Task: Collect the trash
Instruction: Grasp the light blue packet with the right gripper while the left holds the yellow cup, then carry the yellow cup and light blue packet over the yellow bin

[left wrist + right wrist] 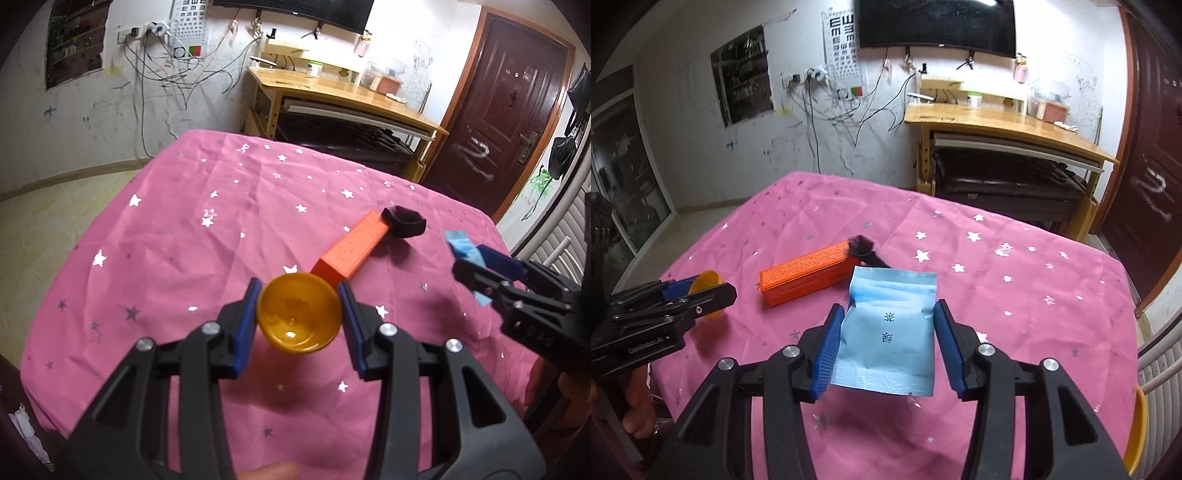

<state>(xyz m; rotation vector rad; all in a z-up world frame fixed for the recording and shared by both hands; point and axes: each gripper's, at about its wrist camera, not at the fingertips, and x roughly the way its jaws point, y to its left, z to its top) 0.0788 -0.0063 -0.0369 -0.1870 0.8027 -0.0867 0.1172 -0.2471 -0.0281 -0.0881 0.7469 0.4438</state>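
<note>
My left gripper (pixel 300 295) is shut on a small orange plastic cup (pixel 299 314), held above the pink star cloth (pixel 184 240); the cup also shows in the right wrist view (pixel 706 282). My right gripper (pixel 886 310) is shut on a light blue sachet (pixel 888 332) with printed characters, lifted off the cloth; it also shows in the left wrist view (pixel 461 247). An orange box (pixel 352 247) lies on the table, and a black strap loop (pixel 404 221) sits at its far end. Both show in the right wrist view too, box (pixel 809 271) and strap (pixel 868 251).
The table's far edge drops to the floor. Beyond it stands a wooden desk (pixel 332 92) against a white wall with cables. A dark door (pixel 509 110) is at the right. A radiator (pixel 1160 369) and a yellow rim (pixel 1137 432) lie near the right edge.
</note>
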